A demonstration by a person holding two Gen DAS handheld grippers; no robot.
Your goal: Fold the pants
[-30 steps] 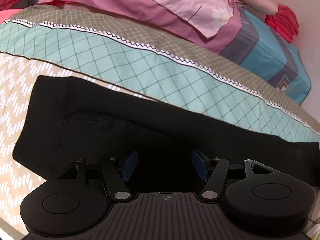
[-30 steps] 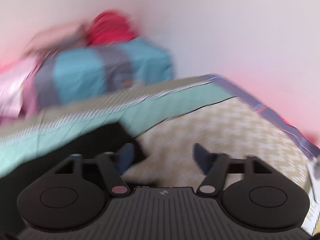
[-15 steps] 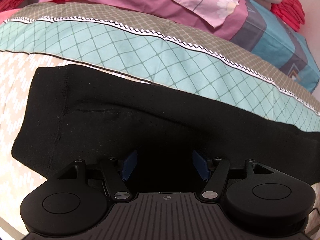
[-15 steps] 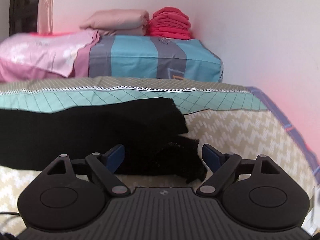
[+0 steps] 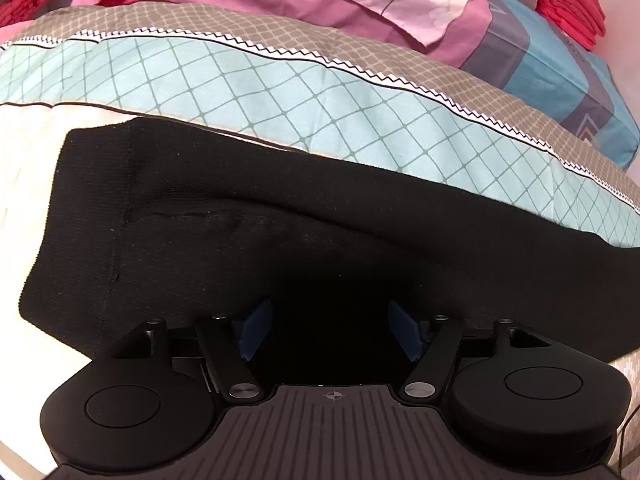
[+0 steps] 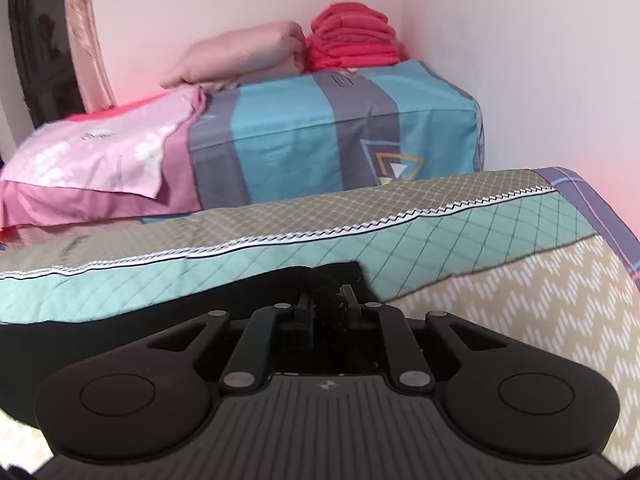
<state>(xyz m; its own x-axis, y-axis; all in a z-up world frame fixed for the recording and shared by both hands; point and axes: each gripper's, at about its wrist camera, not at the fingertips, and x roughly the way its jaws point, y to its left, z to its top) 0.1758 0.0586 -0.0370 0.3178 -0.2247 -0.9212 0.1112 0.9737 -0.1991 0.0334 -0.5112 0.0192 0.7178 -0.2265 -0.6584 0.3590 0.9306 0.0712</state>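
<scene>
Over the bed: your two grippers sit low above the black pants (image 5: 320, 240), each camera looking forward along its fingers.
Left gripper (image 5: 331, 330): you hold it low and level, close over the waist end of the pants; its blue pads (image 5: 256, 330) stand spread wide apart, the dark fabric lies between and beneath them, and nothing is pinched.
Right gripper (image 6: 327, 307): you hold it level at the far, frayed leg end; its fingers are pressed together on a bunch of the black fabric.
Pants: stretched lengthwise across the patterned bedspread (image 5: 280, 92), lying just below its teal diamond band, waistband at the left in the left wrist view.
Bedspread (image 6: 520, 300): beige chevron print beside the pinched hem.
Background: pink pillow (image 6: 100, 160), blue-and-grey striped pillow (image 6: 320, 140), and a red folded stack (image 6: 352, 42) against the wall.
</scene>
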